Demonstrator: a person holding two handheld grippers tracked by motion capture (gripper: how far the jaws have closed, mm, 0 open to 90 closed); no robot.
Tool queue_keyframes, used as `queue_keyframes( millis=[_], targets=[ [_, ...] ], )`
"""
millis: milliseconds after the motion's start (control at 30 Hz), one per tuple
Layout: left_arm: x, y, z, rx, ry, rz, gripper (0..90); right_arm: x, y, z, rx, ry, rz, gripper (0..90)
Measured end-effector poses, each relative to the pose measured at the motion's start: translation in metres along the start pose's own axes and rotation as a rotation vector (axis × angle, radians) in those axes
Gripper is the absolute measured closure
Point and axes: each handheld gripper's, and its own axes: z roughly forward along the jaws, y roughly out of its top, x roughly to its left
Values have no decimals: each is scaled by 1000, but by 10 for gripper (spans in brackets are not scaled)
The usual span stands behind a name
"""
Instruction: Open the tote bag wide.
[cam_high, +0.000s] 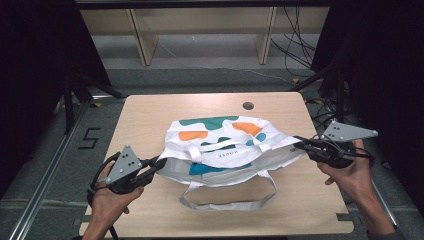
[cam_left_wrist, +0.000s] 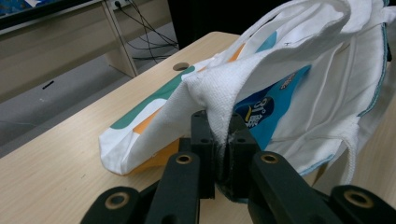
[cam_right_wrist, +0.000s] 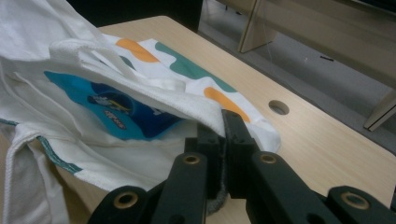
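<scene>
High view, bag: a white tote bag (cam_high: 225, 145) with green, orange and blue patches lies across the middle of the light wooden table (cam_high: 150, 115), its mouth turned toward the person.
High view, handle: one grey-white strap (cam_high: 230, 197) loops out over the near part of the table.
High view, left gripper: the left gripper (cam_high: 159, 164) meets the bag's left mouth corner, jaws closed on the cloth; the hand (cam_high: 107, 197) behind it comes in from the bottom edge.
High view, right gripper: the right gripper (cam_high: 300, 143) meets the bag's right mouth corner, jaws closed on the cloth; the hand (cam_high: 352, 172) sits behind it.
High view, table detail: a round cable hole (cam_high: 248, 106) lies beyond the bag, clear of it.
Left gripper view, jaws: the two black jaws stand together with a fold of white woven cloth pinched between them.
Left gripper view, bag: the mouth edge rises from the jaws and hangs open, a blue printed item (cam_left_wrist: 268, 107) visible inside; the bag's far end rests on the table.
Right gripper view, jaws: narrow, clamped on the hemmed rim of the bag.
Right gripper view, bag: the rim runs up and left from the jaws; the blue item (cam_right_wrist: 112, 109) lies inside, and the printed panel rests on the table near the hole (cam_right_wrist: 279, 107).
</scene>
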Motion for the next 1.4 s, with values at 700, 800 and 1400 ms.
queue_keyframes(
  millis=[700, 800, 1400],
  targets=[
    [20, 34, -18, -81, 44, -2, 841, -9, 35, -12, -37, 7, -16, 881],
    [22, 40, -22, -116, 49, -1, 842, -9, 41, -15, -46, 10, -12, 882],
    [21, 79, -40, -250, 48, 6, 846, -15, 68, -43, -148, -19, -40, 885]
  ],
)
